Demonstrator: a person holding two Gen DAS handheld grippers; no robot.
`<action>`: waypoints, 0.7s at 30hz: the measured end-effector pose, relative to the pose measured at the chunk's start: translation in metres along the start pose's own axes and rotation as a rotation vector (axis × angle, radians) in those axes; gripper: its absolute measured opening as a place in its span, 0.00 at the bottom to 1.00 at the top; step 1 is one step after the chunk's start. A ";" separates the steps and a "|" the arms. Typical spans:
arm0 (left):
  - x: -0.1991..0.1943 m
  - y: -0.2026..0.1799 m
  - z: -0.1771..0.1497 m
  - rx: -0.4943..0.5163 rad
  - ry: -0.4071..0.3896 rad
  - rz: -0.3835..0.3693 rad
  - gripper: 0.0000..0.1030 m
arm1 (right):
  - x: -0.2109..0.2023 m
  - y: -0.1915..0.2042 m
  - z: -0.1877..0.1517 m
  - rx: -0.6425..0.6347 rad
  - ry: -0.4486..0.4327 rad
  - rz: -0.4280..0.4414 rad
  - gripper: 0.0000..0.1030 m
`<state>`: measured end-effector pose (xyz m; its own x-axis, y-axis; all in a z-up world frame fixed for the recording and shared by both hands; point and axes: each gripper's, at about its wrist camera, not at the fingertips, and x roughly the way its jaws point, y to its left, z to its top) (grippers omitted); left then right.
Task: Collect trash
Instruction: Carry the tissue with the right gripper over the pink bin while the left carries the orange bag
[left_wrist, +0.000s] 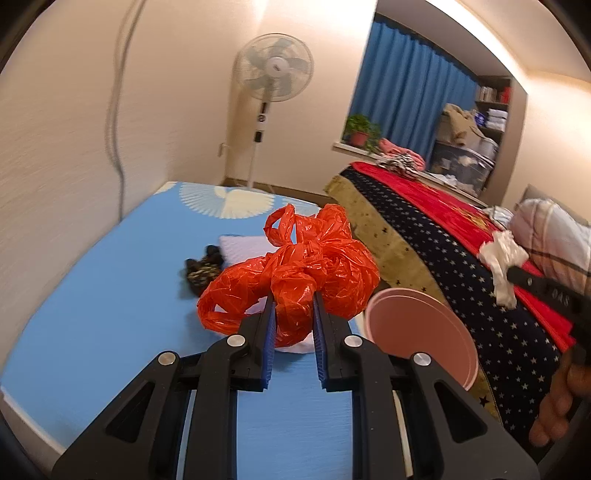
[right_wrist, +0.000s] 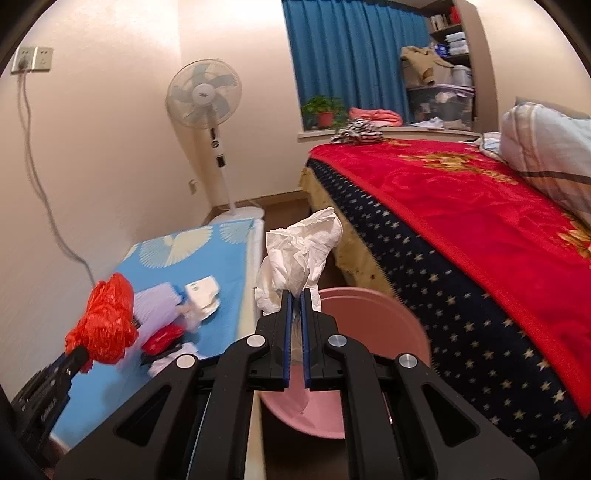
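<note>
My left gripper (left_wrist: 293, 301) is shut on a crumpled orange plastic bag (left_wrist: 314, 266) and holds it above the blue table (left_wrist: 110, 314). The bag also shows in the right wrist view (right_wrist: 103, 321). My right gripper (right_wrist: 295, 295) is shut on a crumpled white tissue (right_wrist: 299, 254) and holds it above the pink bin (right_wrist: 373, 332). The tissue shows in the left wrist view (left_wrist: 502, 258), right of the bin (left_wrist: 424, 332). The bin stands on the floor between the table and the bed.
On the table lie a dark patterned scrunchie (left_wrist: 203, 269), a pale purple packet (right_wrist: 155, 302), a white tissue pack (right_wrist: 201, 291) and a small red item (right_wrist: 162, 338). A bed with a red blanket (right_wrist: 461, 214) fills the right. A standing fan (right_wrist: 205, 96) stands by the wall.
</note>
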<state>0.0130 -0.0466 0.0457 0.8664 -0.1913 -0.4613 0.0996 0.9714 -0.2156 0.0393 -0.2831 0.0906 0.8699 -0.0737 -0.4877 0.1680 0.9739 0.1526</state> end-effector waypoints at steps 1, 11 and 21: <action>0.002 -0.004 -0.001 0.007 0.001 -0.009 0.17 | 0.001 -0.005 0.002 0.007 -0.002 -0.011 0.05; 0.035 -0.034 -0.005 0.037 0.036 -0.077 0.17 | 0.017 -0.023 0.006 0.017 0.004 -0.077 0.05; 0.065 -0.072 -0.009 0.088 0.067 -0.149 0.17 | 0.037 -0.036 0.005 0.016 0.021 -0.131 0.05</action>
<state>0.0574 -0.1300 0.0236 0.8044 -0.3399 -0.4872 0.2692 0.9397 -0.2111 0.0676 -0.3223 0.0719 0.8303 -0.1952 -0.5221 0.2871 0.9526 0.1005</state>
